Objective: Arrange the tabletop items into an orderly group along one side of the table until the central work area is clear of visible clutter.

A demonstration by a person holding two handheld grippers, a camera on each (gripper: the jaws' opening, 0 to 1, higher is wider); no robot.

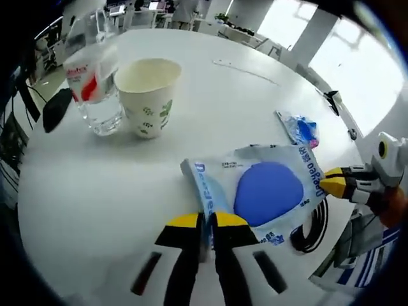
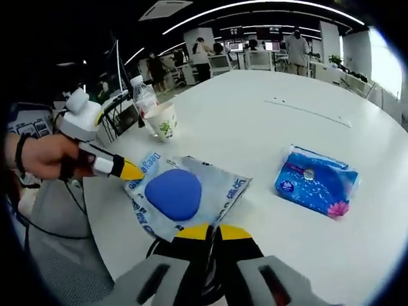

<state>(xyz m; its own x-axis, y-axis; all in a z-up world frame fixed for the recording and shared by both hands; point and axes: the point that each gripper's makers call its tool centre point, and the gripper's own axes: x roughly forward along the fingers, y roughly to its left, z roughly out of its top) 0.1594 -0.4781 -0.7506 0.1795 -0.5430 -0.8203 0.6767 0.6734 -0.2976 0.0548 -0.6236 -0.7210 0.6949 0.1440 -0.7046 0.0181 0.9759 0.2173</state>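
The left gripper [image 1: 207, 220] and right gripper [image 2: 213, 231] each pinch an opposite edge of the clear printed packet [image 2: 185, 191] with its blue pad, near the white table's [image 2: 268, 127] edge. Left of the packet stand a water bottle [image 1: 95, 76] and paper cup [image 1: 148, 95]; right lies a blue tissue pack [image 2: 317, 182], bare tabletop beyond.

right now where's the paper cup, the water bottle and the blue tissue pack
paper cup [image 1: 148, 95], left gripper view, on its printed side wall
water bottle [image 1: 92, 80], left gripper view, on its red and white label
blue tissue pack [image 2: 315, 180], right gripper view, on the middle of its top face
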